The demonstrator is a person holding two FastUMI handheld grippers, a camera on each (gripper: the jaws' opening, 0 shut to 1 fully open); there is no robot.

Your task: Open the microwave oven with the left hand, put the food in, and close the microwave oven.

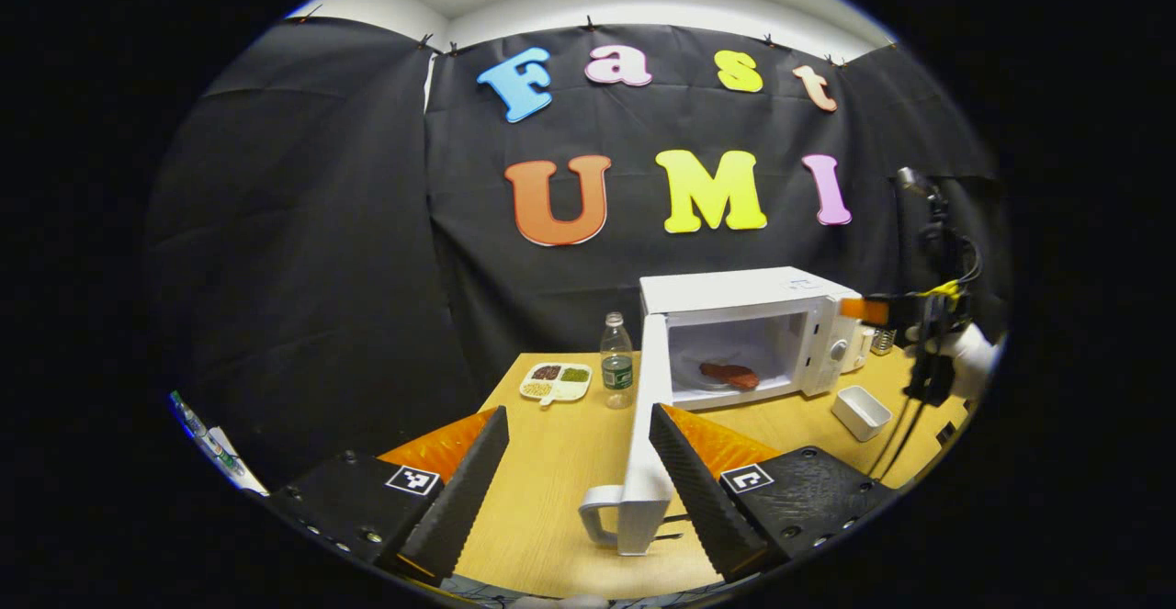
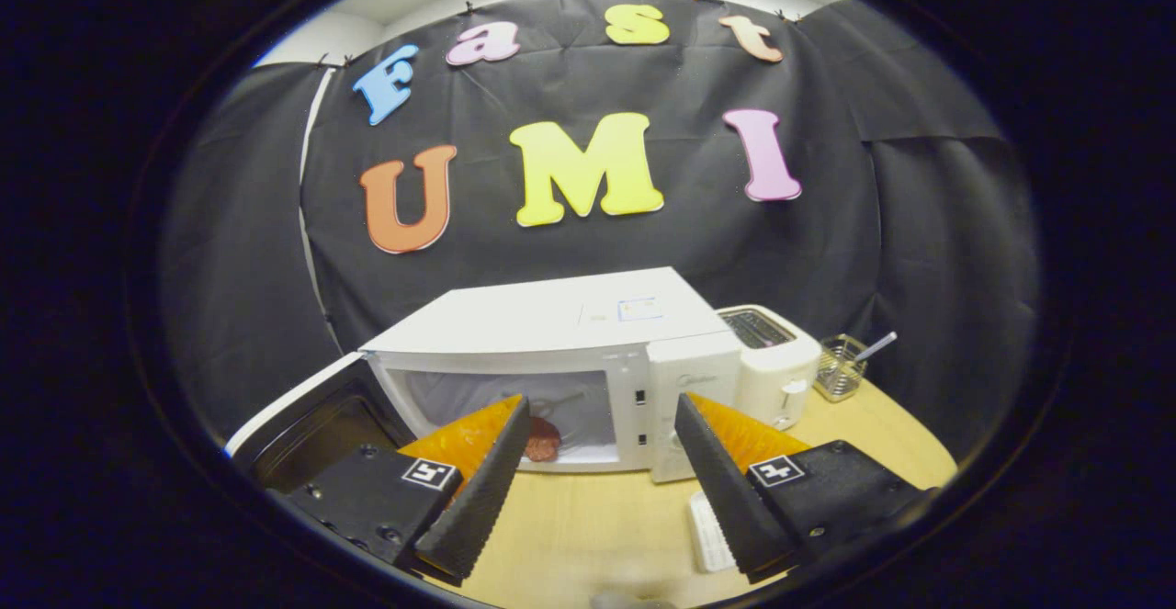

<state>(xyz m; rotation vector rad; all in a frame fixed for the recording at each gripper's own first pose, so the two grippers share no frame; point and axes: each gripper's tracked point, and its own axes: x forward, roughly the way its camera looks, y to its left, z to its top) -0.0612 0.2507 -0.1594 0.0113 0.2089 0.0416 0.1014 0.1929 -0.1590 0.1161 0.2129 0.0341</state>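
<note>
- The left gripper (image 1: pixel 579 490) stood wide open, level, its right finger just beside the handle (image 1: pixel 599 517) of the swung-out microwave door (image 1: pixel 650 425)
- The right gripper (image 2: pixel 595 485) hung wide open before the microwave (image 2: pixel 570 361)
- The food (image 1: pixel 730 375) lay inside the cavity
- Near the tabletop's (image 1: pixel 551 462) far edge stood a bottle (image 1: pixel 616 361) and a toaster (image 2: pixel 772 361); labels were unreadable

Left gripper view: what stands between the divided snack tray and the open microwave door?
A clear plastic bottle stands between tray and door, seen in the left gripper view.
</note>
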